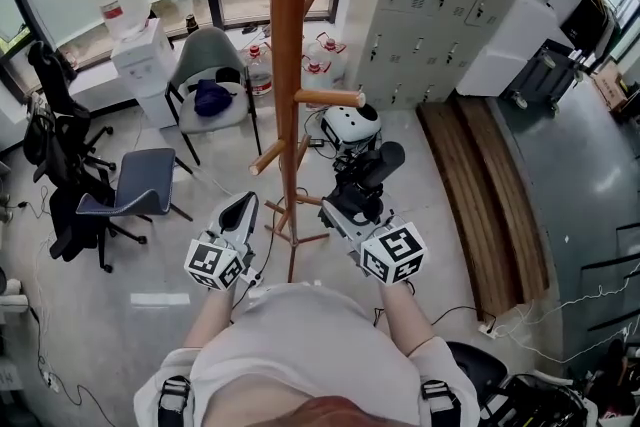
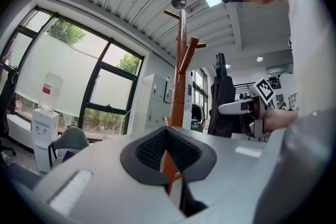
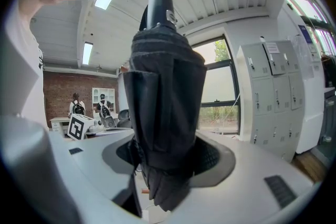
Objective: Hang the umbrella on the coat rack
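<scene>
While the left claw (image 1: 239,210) is pressed together and empty just left of the wooden coat rack (image 1: 289,65), the right claw (image 1: 361,192) pinches the folded black umbrella (image 1: 377,165) just right of the pole, on no peg.

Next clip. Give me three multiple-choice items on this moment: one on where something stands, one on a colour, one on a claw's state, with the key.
1. In the head view, the coat rack pole stands:
A) left of both claws
B) between the left claw and the right claw
C) right of both claws

2. The umbrella is:
A) red
B) black
C) yellow

3. The right claw is:
A) open and empty
B) shut on a rack peg
C) shut on the umbrella

Key:
1 B, the pole rises between the two claws.
2 B, its folded fabric is black.
3 C, the right gripper view shows it clamping the folded umbrella.
</scene>
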`<action>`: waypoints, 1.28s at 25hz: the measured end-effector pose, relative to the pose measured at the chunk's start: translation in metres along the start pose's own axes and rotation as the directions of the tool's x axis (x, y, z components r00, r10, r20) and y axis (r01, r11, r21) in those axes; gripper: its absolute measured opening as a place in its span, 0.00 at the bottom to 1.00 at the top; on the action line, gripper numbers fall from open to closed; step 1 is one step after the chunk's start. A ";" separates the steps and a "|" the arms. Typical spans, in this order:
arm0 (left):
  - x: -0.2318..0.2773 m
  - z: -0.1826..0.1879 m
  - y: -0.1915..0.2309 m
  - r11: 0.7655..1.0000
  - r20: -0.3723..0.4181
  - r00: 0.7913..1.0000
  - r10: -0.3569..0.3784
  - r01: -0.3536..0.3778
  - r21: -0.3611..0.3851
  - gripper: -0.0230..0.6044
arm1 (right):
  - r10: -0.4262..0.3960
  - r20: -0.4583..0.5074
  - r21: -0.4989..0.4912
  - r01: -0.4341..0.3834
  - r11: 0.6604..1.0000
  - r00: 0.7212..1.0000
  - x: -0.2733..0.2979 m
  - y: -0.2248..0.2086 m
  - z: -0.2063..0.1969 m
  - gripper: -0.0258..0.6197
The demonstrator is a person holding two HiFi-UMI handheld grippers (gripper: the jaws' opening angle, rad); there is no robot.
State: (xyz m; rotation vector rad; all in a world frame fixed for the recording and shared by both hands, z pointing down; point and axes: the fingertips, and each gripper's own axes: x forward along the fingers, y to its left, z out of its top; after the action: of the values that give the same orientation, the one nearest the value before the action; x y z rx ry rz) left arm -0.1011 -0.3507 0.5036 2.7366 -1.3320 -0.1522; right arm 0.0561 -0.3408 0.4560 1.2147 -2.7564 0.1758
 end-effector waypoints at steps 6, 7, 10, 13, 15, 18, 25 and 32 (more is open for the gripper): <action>-0.001 -0.002 -0.001 1.000 0.009 1.000 -0.026 0.026 -0.002 0.05 | 0.048 0.044 -0.055 -0.046 0.997 0.998 -0.005 0.009 0.040 0.44; -0.002 -0.002 0.000 1.000 0.009 1.000 -0.028 0.028 -0.004 0.05 | 0.059 0.051 -0.056 -0.056 0.997 0.997 -0.006 0.009 0.046 0.44; -0.001 -0.002 0.000 1.000 0.008 1.000 -0.030 0.030 -0.006 0.05 | 0.084 0.062 -0.071 -0.080 0.994 0.995 -0.007 0.008 0.065 0.44; -0.001 -0.002 0.002 0.999 0.004 0.999 -0.033 0.033 -0.007 0.05 | 0.088 0.055 -0.102 -0.082 0.991 0.995 -0.004 0.006 0.077 0.44; 0.000 -0.002 0.003 0.999 0.005 0.999 -0.032 0.032 -0.010 0.05 | 0.087 0.049 -0.116 -0.081 0.990 0.995 0.000 0.004 0.083 0.44; 0.001 -0.002 0.002 0.999 0.007 0.999 -0.031 0.031 -0.014 0.05 | 0.091 0.045 -0.108 -0.086 0.990 0.995 0.005 -0.002 0.092 0.44; -0.006 -0.002 0.008 1.000 0.006 1.000 -0.022 0.022 -0.020 0.05 | 0.088 0.036 -0.047 -0.086 0.995 0.996 0.019 -0.020 0.104 0.44; -0.012 -0.006 0.012 1.000 0.003 1.000 -0.013 0.013 -0.022 0.05 | 0.099 0.027 -0.050 -0.098 0.994 0.995 0.026 -0.020 0.108 0.44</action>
State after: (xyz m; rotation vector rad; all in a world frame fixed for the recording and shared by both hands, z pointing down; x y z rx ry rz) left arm -0.1168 -0.3484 0.5113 2.7280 -1.3058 -0.1702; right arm 0.0463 -0.3901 0.3548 1.0789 -2.8306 0.0999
